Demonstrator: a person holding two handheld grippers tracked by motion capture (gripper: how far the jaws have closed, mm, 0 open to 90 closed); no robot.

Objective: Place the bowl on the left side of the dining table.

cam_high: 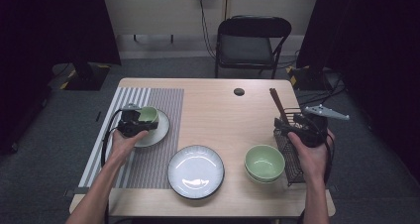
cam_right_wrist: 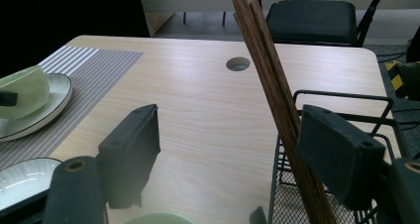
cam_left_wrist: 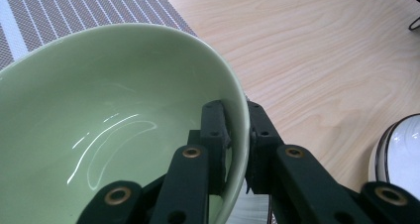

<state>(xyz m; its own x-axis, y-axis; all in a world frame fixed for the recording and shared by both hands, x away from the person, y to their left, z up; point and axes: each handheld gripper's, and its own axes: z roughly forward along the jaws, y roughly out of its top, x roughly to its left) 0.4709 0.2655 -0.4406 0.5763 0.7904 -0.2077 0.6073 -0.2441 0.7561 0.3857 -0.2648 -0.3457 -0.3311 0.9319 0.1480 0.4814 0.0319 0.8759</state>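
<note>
My left gripper point(cam_high: 144, 123) is shut on the rim of a pale green bowl point(cam_high: 149, 114). The bowl rests tilted on or just above a small white plate point(cam_high: 162, 130) on the striped placemat point(cam_high: 153, 159). In the left gripper view the jaws point(cam_left_wrist: 233, 116) pinch the bowl's wall point(cam_left_wrist: 114, 110), one inside and one outside. My right gripper point(cam_high: 293, 125) is at the wire basket point(cam_high: 293, 159) on the right. Its jaws point(cam_right_wrist: 228, 119) stand open, with the brown chopsticks point(cam_right_wrist: 270, 80) upright between them, nearer the right jaw and apart from both pads.
A large white plate with a dark rim point(cam_high: 195, 172) lies front centre. Stacked green bowls point(cam_high: 265, 162) sit just left of the basket. A cable hole point(cam_high: 239, 91) marks the far part of the table. A black folding chair point(cam_high: 250, 40) stands beyond.
</note>
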